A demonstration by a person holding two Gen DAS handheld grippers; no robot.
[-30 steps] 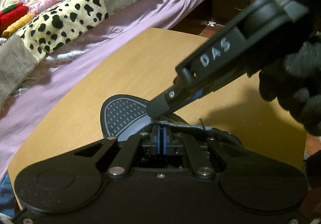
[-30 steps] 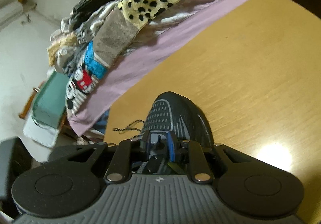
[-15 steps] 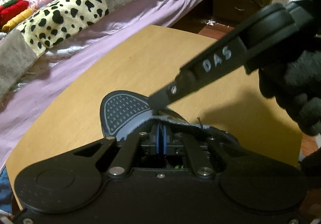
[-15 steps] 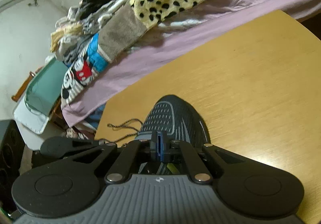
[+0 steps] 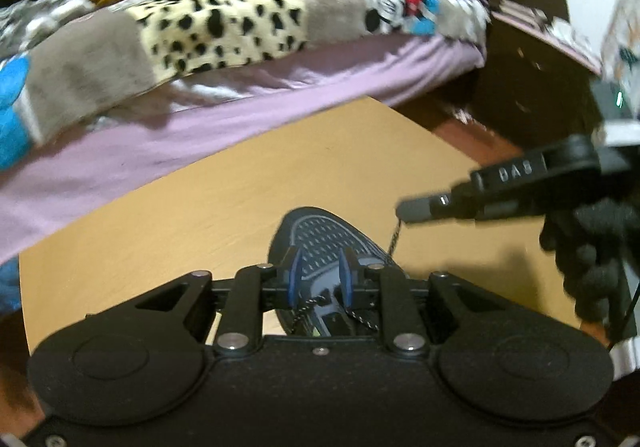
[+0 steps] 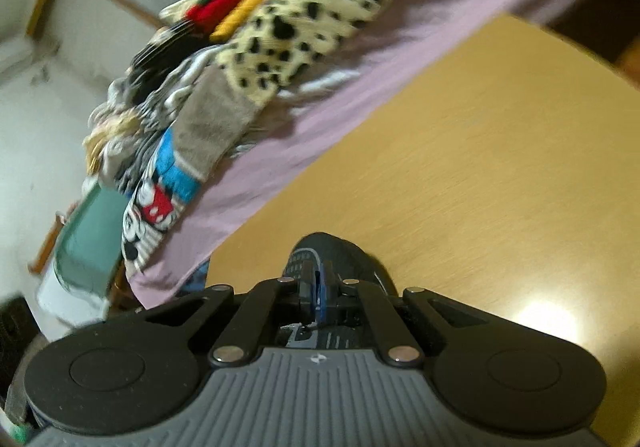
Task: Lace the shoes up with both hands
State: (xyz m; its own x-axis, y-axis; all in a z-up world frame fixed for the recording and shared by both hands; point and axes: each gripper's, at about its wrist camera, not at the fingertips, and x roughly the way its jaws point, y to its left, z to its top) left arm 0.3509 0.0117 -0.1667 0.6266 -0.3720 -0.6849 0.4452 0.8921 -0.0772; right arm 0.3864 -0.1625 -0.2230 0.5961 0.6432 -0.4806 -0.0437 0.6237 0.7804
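Observation:
A dark blue mesh shoe (image 5: 320, 241) lies on the wooden table (image 5: 192, 215), toe pointing away. My left gripper (image 5: 320, 279) hovers over its tongue; its jaws are opening and the blue pads (image 5: 296, 279) stand apart, touching nothing. Speckled lace strands (image 5: 304, 307) cross the eyelets beneath them. At the right, my right gripper (image 5: 404, 211), held by a black-gloved hand (image 5: 592, 247), is shut on a thin lace end (image 5: 394, 241) that runs taut down to the shoe. In the right wrist view the right gripper (image 6: 318, 289) has its pads together above the shoe's toe (image 6: 344, 253); the lace is hidden there.
A bed with a lilac sheet (image 5: 160, 135) and a spotted patchwork blanket (image 5: 224, 23) borders the table's far edge. A dark wooden cabinet (image 5: 532, 87) stands at the back right. The table (image 6: 480, 167) stretches bare beyond the shoe.
My left gripper's pads, shut before, have parted, and its view has risen and pulled back. The right gripper closed and swung away to the right, drawing the lace end out.

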